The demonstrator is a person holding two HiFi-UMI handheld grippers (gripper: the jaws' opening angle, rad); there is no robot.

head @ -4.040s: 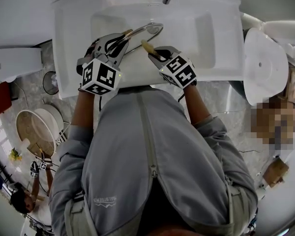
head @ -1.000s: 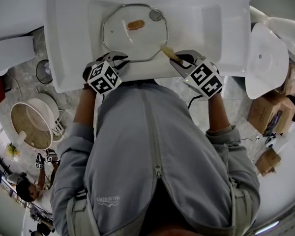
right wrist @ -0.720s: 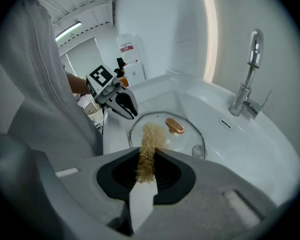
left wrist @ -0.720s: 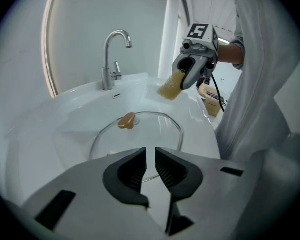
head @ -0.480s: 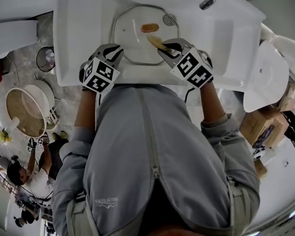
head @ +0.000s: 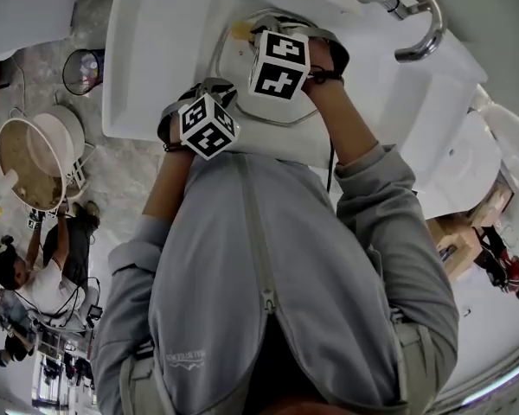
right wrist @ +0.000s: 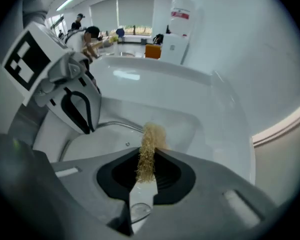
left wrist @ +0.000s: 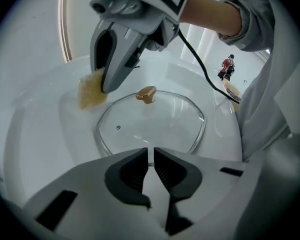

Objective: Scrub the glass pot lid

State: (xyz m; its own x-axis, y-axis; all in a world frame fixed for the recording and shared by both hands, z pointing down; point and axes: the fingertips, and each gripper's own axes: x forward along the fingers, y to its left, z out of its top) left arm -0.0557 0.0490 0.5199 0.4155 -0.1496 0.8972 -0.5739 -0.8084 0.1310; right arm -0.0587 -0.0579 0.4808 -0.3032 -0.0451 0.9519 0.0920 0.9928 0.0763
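Glass pot lid (left wrist: 155, 126) needs its rim pinned by the just-closing left hand-held gripper (left wrist: 151, 154) while the right hand-held gripper (right wrist: 149, 154), clamping the fibre scrubber (right wrist: 153, 134), presses flat.

a curved chrome faucet (head: 432, 24) is arching over the far corner of the white ceramic sink (head: 134, 76). on the grey stone floor (head: 104, 180), a round white tub (head: 26, 167) is sitting left of the sink and a brown cardboard box (head: 454, 240) is lying at the right.

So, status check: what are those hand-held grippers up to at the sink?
Left hand-held gripper just closing on the glass pot lid rim. Right hand-held gripper clamps scrubber, beside lid's far edge. Nothing in the way.
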